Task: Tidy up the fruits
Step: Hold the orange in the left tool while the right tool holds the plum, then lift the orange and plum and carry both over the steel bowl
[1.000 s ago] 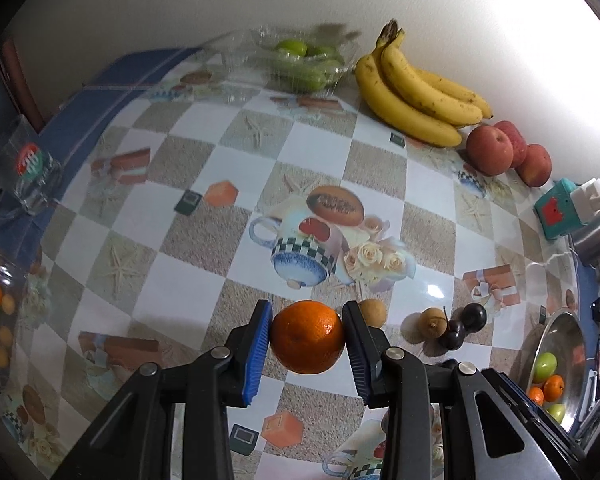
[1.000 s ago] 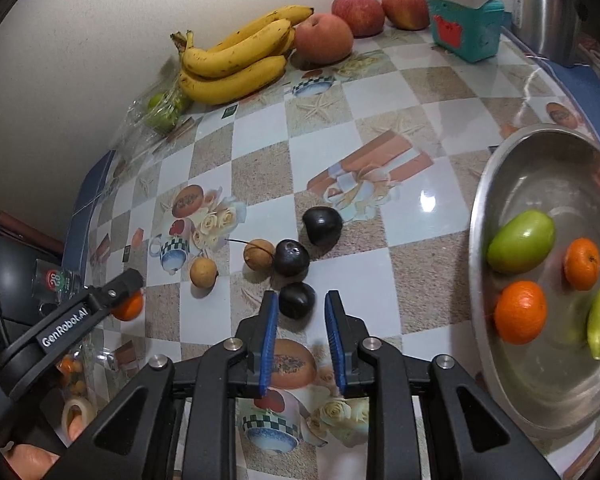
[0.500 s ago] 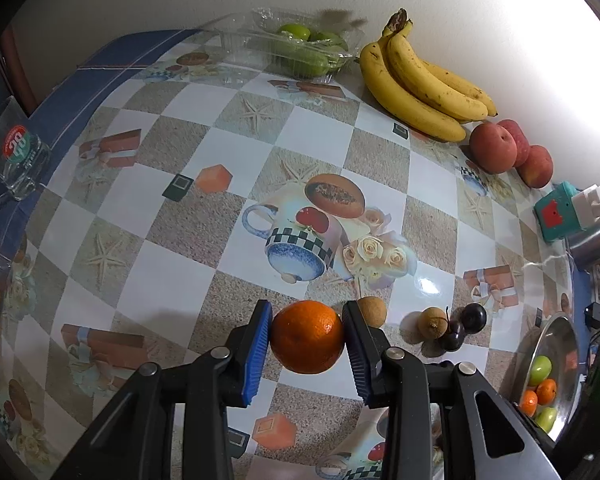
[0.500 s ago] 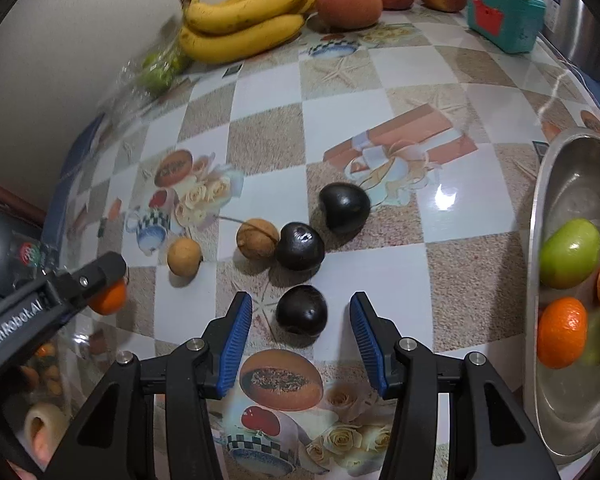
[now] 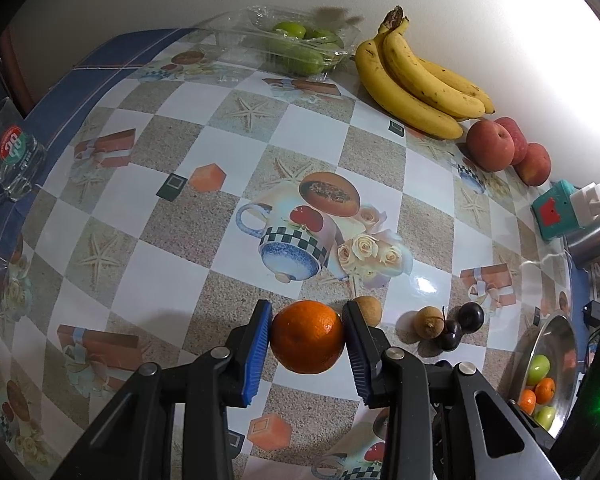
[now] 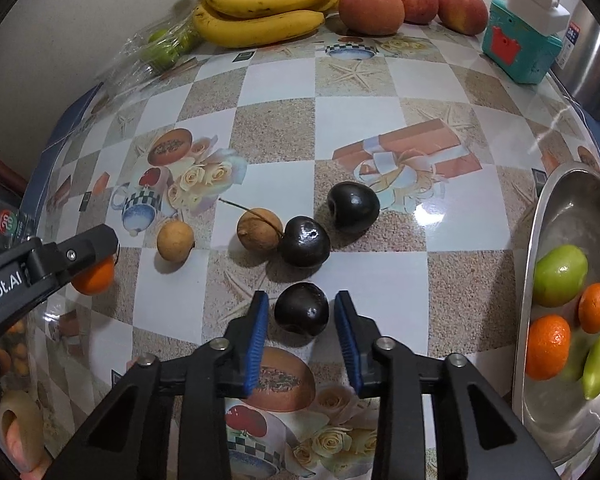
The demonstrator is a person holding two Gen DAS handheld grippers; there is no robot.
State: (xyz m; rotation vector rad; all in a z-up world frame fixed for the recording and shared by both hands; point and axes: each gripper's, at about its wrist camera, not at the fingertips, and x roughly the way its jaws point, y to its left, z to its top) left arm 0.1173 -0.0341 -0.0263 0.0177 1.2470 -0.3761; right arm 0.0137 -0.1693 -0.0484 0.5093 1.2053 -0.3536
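Plum (image 6: 301,314) sits on the table (image 6: 284,80) between the fingers of the right gripper (image 6: 301,328); jaws spread, a gap showing on each side, nothing pinched yet. Left gripper (image 5: 307,343) is pinching the orange (image 5: 307,342) above the table, pads flat on both flanks.

Bowl (image 6: 572,200) at right holds two oranges and green fruit. Two more plums (image 6: 305,241) and two brown fruits (image 6: 259,229) lie just beyond the near plum; bananas (image 6: 268,8) and apples (image 6: 371,9) against the far wall.

Step in hand, as I read it: close on the near plum.
- Plum looks roughly centred, slightly left of middle; nudge left so both pads meet it together.
- Pads should meet its widest part; skin is glossy and round, likely to squirt forward toward the next plum if caught high.
- Close gently, since the fruit may bruise.
- Lift straight up before swinging right to the bowl.
- Keep the orange clear of the right arm's path.
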